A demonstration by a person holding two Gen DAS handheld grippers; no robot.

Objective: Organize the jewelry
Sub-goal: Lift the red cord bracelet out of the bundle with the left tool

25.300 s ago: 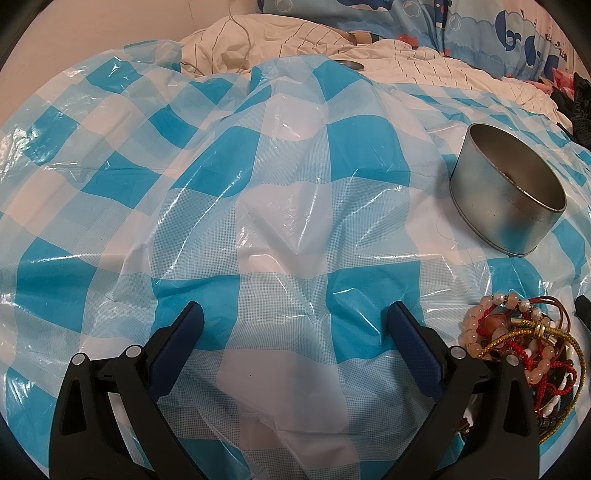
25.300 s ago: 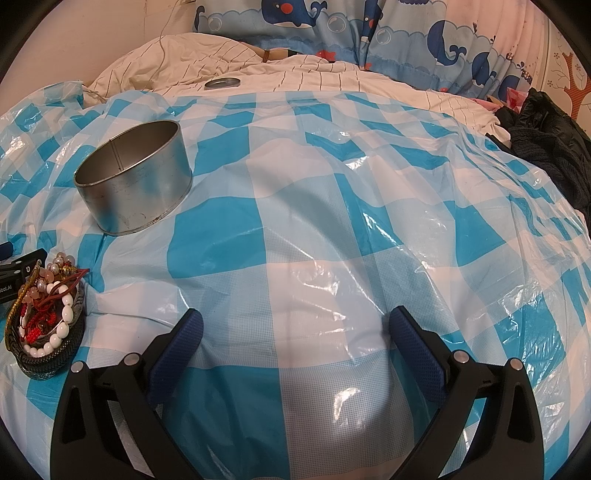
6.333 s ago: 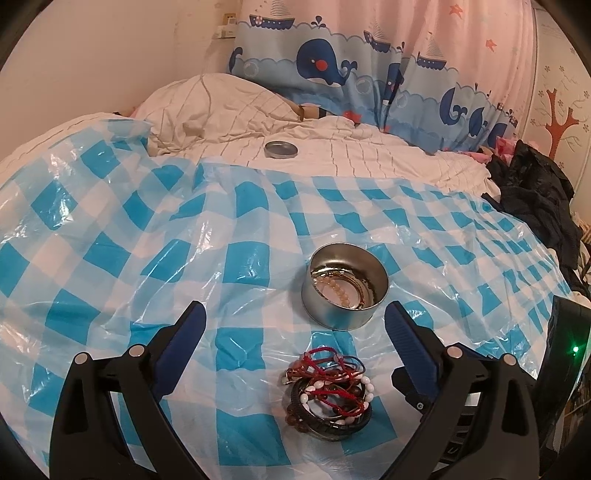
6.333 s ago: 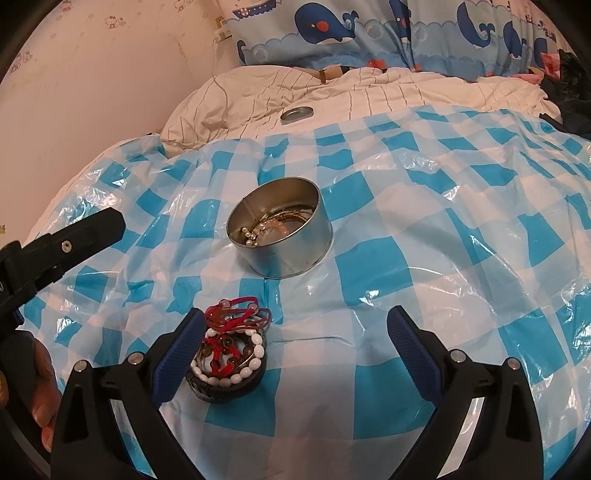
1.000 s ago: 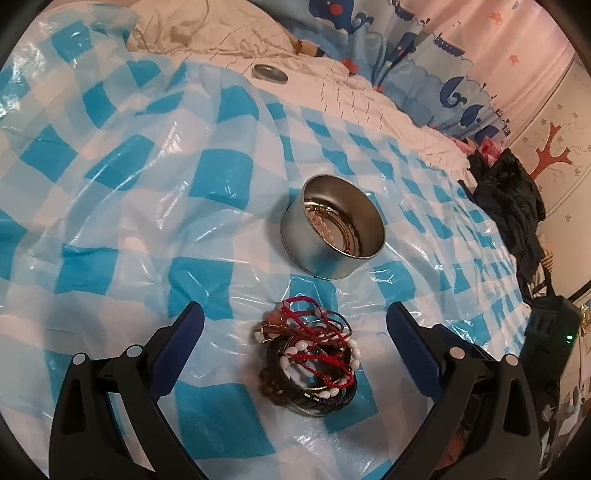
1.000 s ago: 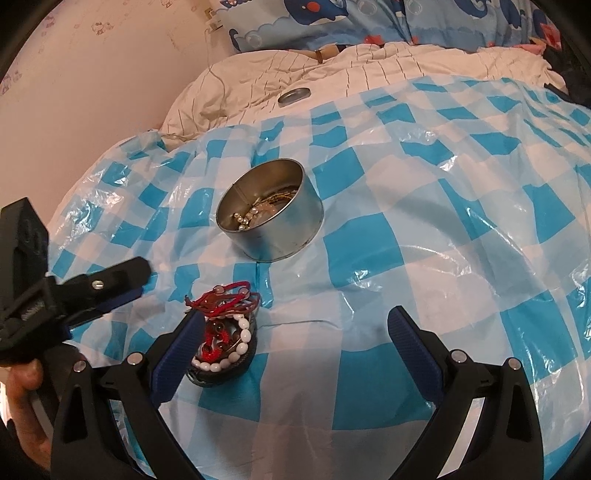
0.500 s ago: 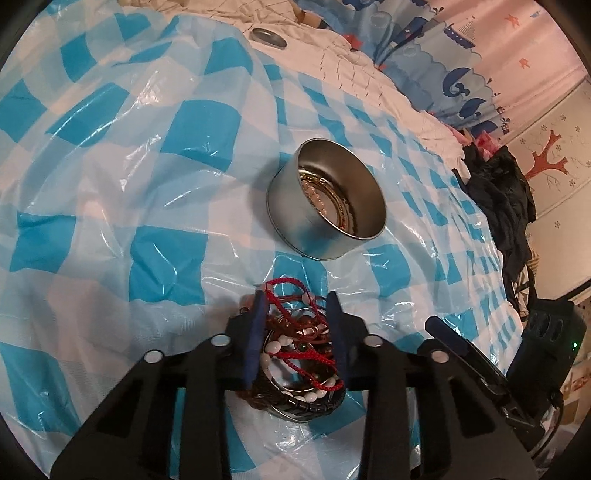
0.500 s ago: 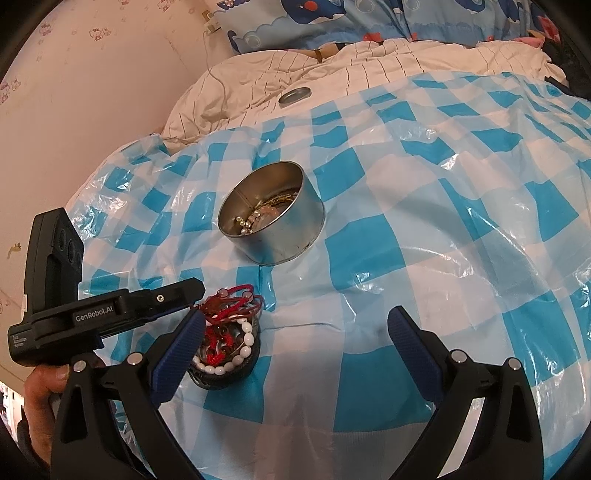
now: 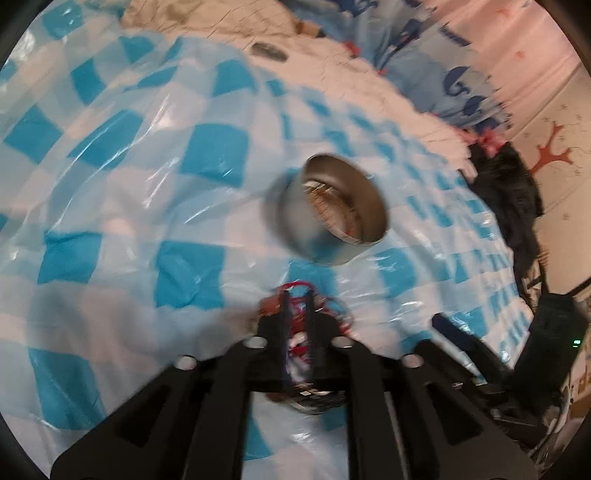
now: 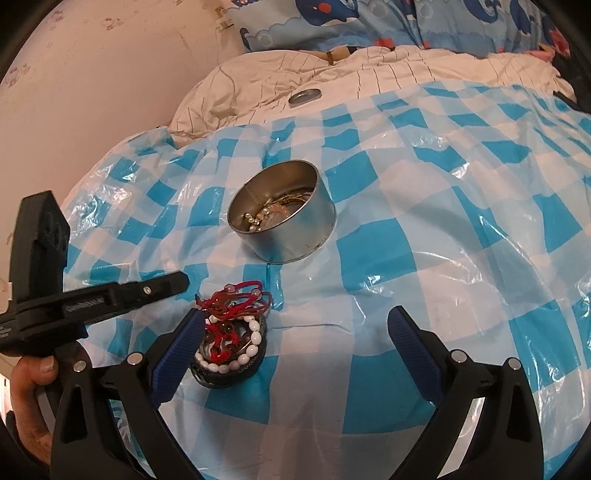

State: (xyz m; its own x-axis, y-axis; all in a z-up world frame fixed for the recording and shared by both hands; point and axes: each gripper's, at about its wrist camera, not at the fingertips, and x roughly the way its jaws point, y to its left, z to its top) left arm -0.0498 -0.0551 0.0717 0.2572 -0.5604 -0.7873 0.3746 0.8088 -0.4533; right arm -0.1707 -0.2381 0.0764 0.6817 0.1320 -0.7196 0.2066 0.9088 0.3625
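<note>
— Where is the jewelry?

— A pile of bracelets (image 10: 231,339), red cords and white beads heaped on dark bangles, lies on the blue-and-white checked plastic sheet (image 10: 424,236), near the cameras and a little left of centre in the right wrist view. Just beyond it stands a round metal tin (image 10: 282,214), open at the top, with beads and gold-coloured pieces already inside.

— And the left gripper (image 9: 297,306)?

— Its jaws have just been closing. In its own blurred view they stand nearly together, with red cord and beads between them. Whether the pads truly pinch a strand I cannot tell through the blur. A hand (image 10: 29,387) holds its handle at the left edge.

— The right gripper (image 10: 295,332)?

— Jaws wide apart, nothing between them. Its left finger (image 10: 177,354) sits just beside the pile.

— Anything farther off?

— A small round metal lid (image 10: 304,96) rests on the cream bedding (image 10: 277,74) at the far side, with whale-print fabric (image 10: 369,22) behind it.
</note>
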